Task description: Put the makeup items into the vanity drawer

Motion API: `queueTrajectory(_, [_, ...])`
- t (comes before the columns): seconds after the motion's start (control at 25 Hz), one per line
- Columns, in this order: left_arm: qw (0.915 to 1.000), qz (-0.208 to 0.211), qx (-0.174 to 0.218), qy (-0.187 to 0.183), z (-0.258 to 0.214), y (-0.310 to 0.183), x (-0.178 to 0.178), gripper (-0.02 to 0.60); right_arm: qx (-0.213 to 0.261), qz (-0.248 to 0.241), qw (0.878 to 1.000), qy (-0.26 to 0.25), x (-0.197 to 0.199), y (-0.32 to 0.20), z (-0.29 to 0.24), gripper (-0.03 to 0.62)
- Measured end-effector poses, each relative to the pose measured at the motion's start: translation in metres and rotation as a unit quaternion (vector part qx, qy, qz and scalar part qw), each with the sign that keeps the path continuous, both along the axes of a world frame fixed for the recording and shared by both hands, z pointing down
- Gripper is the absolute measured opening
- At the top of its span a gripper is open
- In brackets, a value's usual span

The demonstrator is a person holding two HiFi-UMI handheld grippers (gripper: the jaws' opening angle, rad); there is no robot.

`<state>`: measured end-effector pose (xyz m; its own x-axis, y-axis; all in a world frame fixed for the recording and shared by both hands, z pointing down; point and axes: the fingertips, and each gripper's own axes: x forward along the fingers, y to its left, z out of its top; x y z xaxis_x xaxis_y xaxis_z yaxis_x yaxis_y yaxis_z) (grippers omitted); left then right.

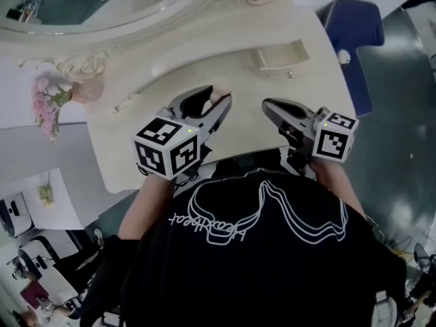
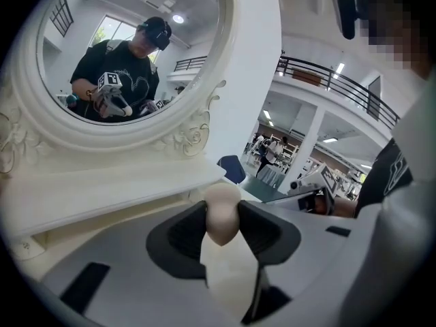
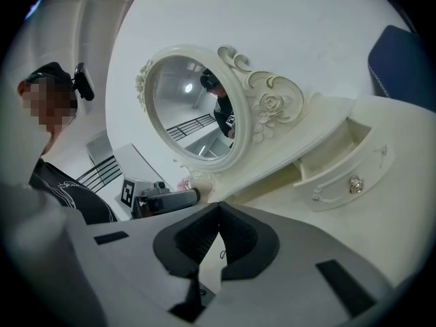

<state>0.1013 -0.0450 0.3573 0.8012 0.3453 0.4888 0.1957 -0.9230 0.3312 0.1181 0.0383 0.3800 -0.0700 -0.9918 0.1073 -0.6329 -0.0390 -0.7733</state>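
Makeup sponge, the beige egg-shaped kind, is pinched between the jaws of my left tool. The jaws are part-way open and squeezing it round the middle, with the rounded end poking out past the tips. It's up in the air over the front of the desk, not touching anything else.

My right tool is closed up with nothing in it, hovering just beside the left one.

Progress-wise: the little vanity drawer at the back right of the desk is pulled open, so I'd say that bit's sorted. From what I can see of its inside it looks bare, and the sponge hasn't gone in yet. So the carry over to the drawer and the drop are what's left. Whether more items are waiting, I can't tell from these views.

Writing: nothing on the sponge. The black T-shirt has a white cursive word under a line drawing, but it's upside down to me and I can't read it for sure. The cubes on the tools only carry black-and-white square markers.
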Motion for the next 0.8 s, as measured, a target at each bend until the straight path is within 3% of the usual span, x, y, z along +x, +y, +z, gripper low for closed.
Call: queueTrajectory(0.8, [0.9999, 0.012, 0.007, -0.006, 0.019, 0.07, 0.122, 0.152, -0.009, 0.027, 1.0, 0.01, 0.104, 0.076, 0.006, 0.005])
